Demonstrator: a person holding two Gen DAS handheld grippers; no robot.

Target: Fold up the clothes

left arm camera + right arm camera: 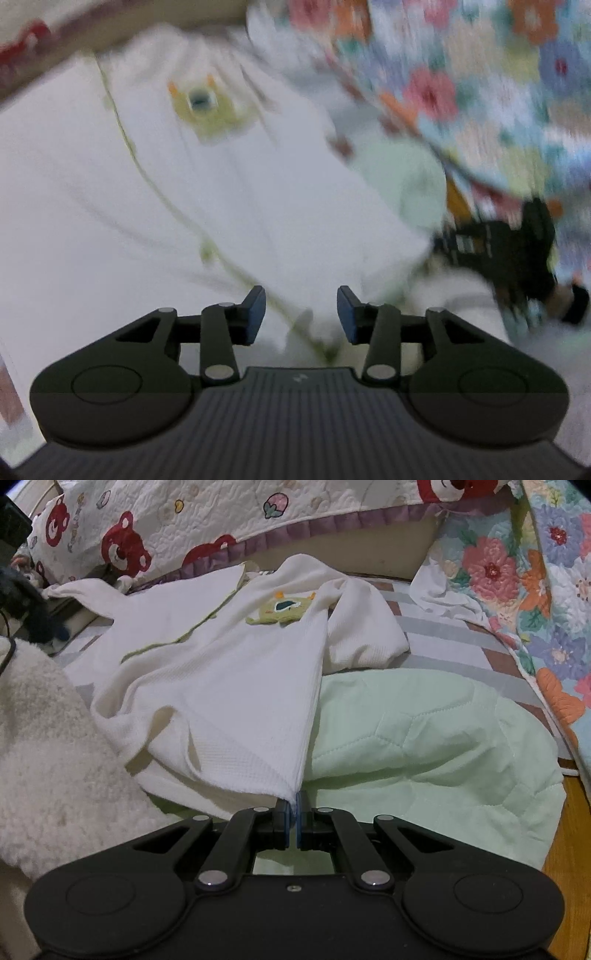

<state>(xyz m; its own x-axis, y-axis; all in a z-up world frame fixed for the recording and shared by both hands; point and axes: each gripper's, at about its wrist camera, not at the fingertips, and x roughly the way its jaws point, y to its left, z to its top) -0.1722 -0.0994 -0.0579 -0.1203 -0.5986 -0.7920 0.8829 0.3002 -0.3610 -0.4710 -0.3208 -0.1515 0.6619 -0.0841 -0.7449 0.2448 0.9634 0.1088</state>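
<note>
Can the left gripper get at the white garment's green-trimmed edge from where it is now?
Probably yes. The left gripper is open with nothing between its jaws, and the white garment with its green trim lies uncovered just ahead. The view is blurred.

White garment [236, 672] fills middle of my right view, its corner pinched at right gripper [295, 819]. Mint quilt [424, 746] right of it: low, flat, passable. Fluffy cream blanket [51, 738] bulks up on left, blocks that side. Bear-print quilt [184, 517] walls off far edge. Floral quilt [546, 609] hems right side. Left view blurred; left gripper [301, 314] jaws apart over garment, nothing between.
</note>
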